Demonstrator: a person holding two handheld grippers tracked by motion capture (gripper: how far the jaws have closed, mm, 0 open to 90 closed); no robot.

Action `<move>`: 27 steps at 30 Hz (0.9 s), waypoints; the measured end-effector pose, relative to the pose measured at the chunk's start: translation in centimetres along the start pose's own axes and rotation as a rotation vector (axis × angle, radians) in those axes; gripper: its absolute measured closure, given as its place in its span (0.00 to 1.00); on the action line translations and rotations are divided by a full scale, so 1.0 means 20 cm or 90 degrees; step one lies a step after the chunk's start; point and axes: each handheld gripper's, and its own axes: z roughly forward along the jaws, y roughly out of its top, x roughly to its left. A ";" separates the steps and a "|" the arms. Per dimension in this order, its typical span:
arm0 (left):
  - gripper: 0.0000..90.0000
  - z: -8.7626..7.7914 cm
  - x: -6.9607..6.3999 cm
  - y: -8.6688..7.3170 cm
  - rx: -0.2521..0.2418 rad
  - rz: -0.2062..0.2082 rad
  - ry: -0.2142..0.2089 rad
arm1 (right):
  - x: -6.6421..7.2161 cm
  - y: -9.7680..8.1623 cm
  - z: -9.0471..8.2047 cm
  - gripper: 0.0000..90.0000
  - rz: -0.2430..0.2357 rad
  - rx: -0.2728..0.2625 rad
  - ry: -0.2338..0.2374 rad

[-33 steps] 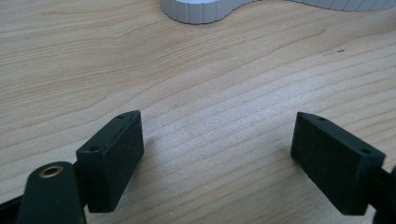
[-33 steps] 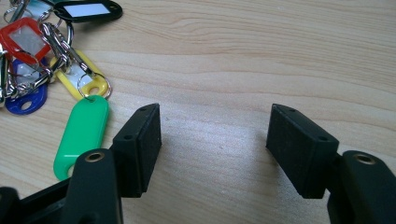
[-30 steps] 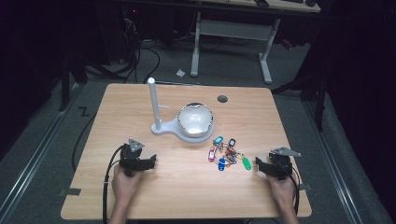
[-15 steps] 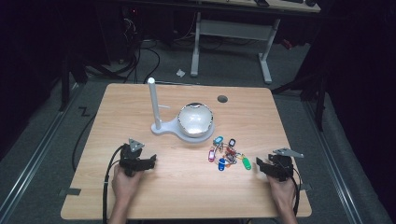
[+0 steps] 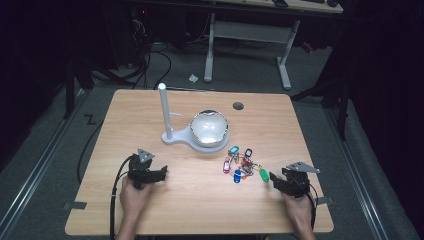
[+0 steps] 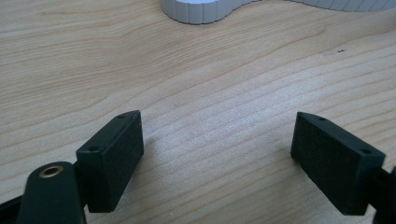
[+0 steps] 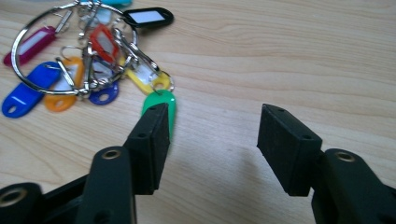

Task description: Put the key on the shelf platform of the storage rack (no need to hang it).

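Nothing lifted yet; work judged to be at its very start.

Bunch of key tags (image 5: 242, 165) lying flat on the bench (image 5: 150, 210), near the middle, at about 5 o'clock from the white stand (image 5: 162, 112) with its bowl (image 5: 210, 127). Tags spread in a loose fan on a metal ring (image 7: 28, 60): blue, orange, red, magenta, black, yellow, and a green tag (image 7: 161, 100) at the edge of the bunch nearest the right claw. Not hung on the stand, not placed in the bowl.

Right claw (image 5: 276, 179) resting low over the bench, at 3 o'clock from the bunch, pointing toward 9 o'clock. Jaws half wide and just been closing, with only bare wood between them. In the right gripper view, one jaw standing just in front of the green tag, perhaps touching its tip; hard to tell from this angle. No grip made.

Left claw (image 5: 161, 172) at 9 o'clock from the bunch, well apart from it, jaws wide over bare wood, holding nothing. Base of the stand seen ahead at 12 o'clock in the left gripper view.

Left to do, as a judgement: bring the right claw over a tag or the ring, close on it, lift the bunch, then probably carry it to the stand or bowl.
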 end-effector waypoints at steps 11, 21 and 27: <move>0.19 0.00 0.00 0.00 0.000 0.000 0.000 | 0.10 0.03 -0.01 0.50 -0.027 -0.009 0.038; 0.19 0.00 0.00 0.00 0.001 -0.001 0.000 | 0.19 0.08 0.03 0.48 -0.051 -0.013 0.073; 0.19 0.00 0.00 0.00 0.000 0.000 0.000 | 0.25 0.14 0.06 0.48 -0.081 -0.009 0.084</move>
